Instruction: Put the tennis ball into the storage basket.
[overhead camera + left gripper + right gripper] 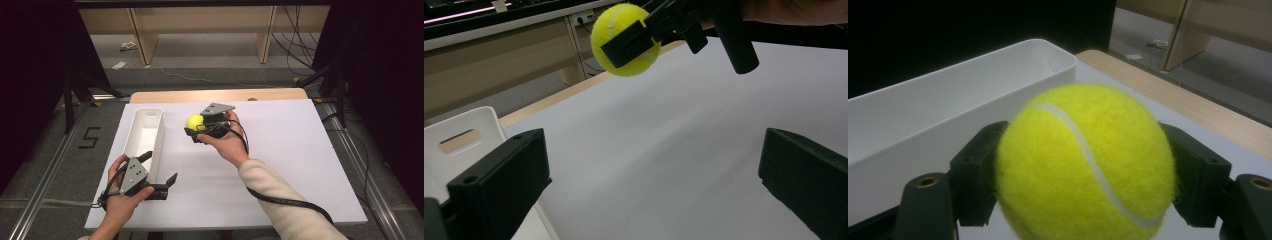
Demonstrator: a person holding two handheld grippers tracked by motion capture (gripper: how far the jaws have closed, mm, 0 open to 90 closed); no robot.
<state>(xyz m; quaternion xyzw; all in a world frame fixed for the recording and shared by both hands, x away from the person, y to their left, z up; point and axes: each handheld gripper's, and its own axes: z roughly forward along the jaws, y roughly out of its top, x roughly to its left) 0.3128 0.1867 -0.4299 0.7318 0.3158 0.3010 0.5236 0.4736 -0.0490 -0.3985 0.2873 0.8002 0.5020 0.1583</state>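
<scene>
On the white counter (280, 165), the long white bin (144, 131) lies at nine o'clock of the tennis ball (194, 121), which the right tongs (198, 125) pinch aloft. Carry it squarely over the bin before releasing. The left tongs (159, 171) wait spread, empty.

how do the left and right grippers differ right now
The right gripper is shut on the tennis ball, lifted above the white sheet; the left gripper is open and holds nothing. The right is beside the white bin's middle, the left at its near end. Both are black and hand-held.
</scene>
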